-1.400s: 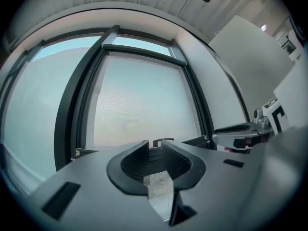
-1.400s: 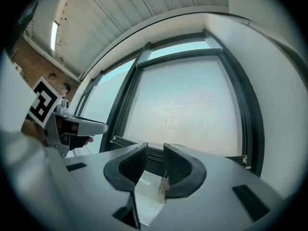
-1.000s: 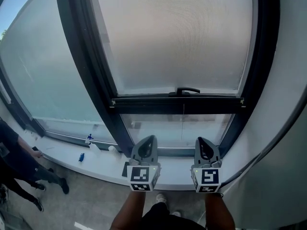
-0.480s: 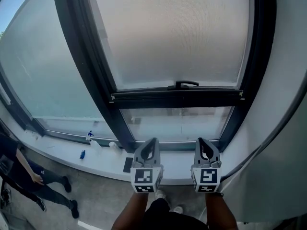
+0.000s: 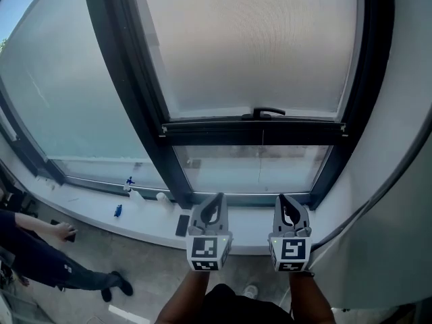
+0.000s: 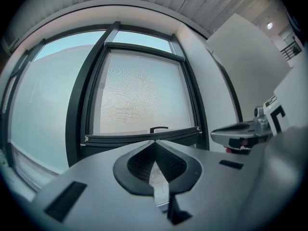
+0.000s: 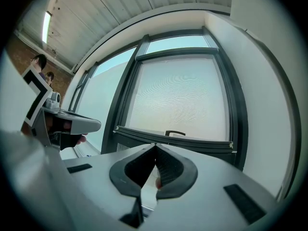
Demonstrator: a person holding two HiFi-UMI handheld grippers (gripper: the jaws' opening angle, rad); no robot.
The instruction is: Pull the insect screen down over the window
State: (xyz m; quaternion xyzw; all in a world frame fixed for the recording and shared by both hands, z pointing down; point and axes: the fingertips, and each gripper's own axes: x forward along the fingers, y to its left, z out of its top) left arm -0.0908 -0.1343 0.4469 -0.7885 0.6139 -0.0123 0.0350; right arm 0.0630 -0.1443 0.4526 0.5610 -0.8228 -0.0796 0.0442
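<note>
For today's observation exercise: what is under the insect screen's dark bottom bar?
Below the bottom bar, an uncovered strip of window glass runs down to the lower frame. Above it, the mesh blurs whatever lies outside.

Both my tools have sunk a little against the window. The tips of my left tool [image 5: 214, 196] and right tool [image 5: 283, 198] stood over the lower glass before; now they reach only the bottom frame above the sill [image 5: 148, 214]. The left tool has also slid slightly right, uncovering a dark flat thing [image 5: 182, 225] on the sill that it half hid. The screen bar [image 5: 256, 132] and its handle [image 5: 268, 113] now lie farther above the tools. On the floor at left, the person [image 5: 40, 262] has stepped nearer and rightward.
</note>
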